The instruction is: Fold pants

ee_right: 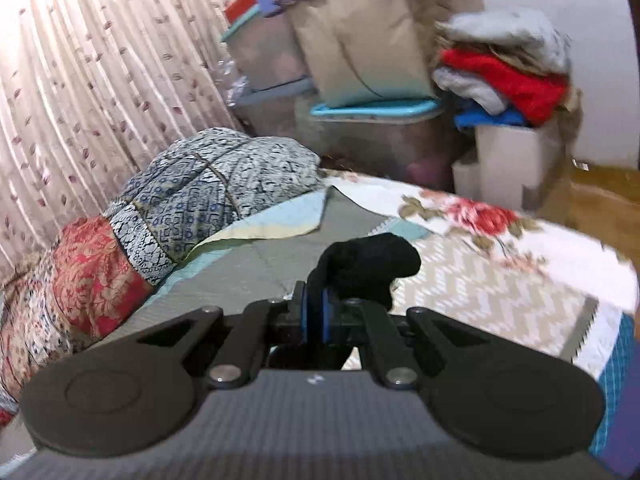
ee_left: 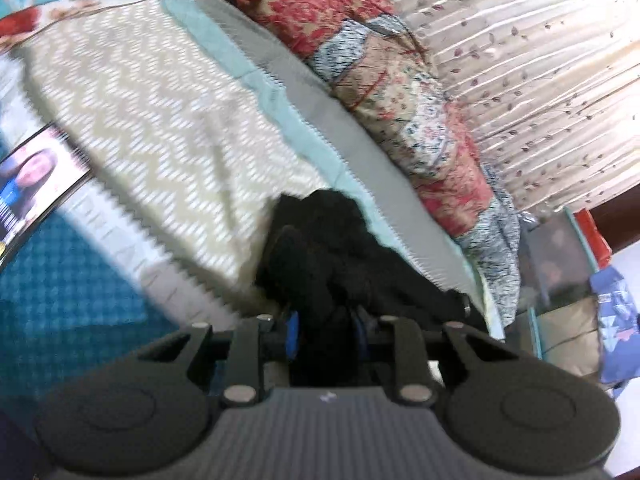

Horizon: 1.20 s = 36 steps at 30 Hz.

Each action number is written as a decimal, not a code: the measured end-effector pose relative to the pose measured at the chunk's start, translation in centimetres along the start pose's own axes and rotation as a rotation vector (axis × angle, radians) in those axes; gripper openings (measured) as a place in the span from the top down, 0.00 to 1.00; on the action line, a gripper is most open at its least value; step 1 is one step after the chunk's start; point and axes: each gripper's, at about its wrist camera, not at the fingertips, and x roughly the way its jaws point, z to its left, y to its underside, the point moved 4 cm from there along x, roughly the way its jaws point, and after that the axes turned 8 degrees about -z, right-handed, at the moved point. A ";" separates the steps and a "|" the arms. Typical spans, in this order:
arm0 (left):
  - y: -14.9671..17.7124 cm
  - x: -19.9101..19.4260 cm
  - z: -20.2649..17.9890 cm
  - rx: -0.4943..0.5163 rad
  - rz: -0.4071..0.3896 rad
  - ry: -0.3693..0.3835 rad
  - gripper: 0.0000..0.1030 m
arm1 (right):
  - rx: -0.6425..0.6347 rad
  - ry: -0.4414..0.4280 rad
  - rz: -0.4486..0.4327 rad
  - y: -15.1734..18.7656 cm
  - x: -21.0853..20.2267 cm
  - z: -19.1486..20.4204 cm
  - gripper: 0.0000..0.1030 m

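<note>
The pants are black cloth. In the left wrist view a bunched mass of the pants (ee_left: 340, 248) hangs over the bed's quilt, and my left gripper (ee_left: 326, 330) is shut on it; the blue pads are mostly buried in the cloth. In the right wrist view my right gripper (ee_right: 316, 312) is shut on another part of the pants (ee_right: 368, 266), a rolled black fold sticking up past the blue pads (ee_right: 326, 312), held above the quilt. The rest of the pants is hidden below both grippers.
A chevron and floral quilt (ee_left: 160, 120) covers the bed. Folded patchwork bedding (ee_right: 192, 196) lies along the curtain side. Stacked storage bins (ee_right: 372, 132) and a pile of clothes (ee_right: 508, 72) stand past the bed. A lit screen (ee_left: 32, 184) sits at the left.
</note>
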 end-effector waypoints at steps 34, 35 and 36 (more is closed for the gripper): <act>0.5 -6.2 9.6 0.007 -0.127 -0.358 0.55 | 0.185 0.213 0.116 7.5 -5.0 -13.3 0.52; 0.0 -6.4 9.4 0.012 -0.141 -0.362 0.55 | 0.155 0.191 0.118 7.6 -4.7 -12.2 0.52; -0.6 -6.2 9.2 0.025 -0.148 -0.369 0.55 | 0.137 0.164 0.129 7.7 -4.1 -11.7 0.52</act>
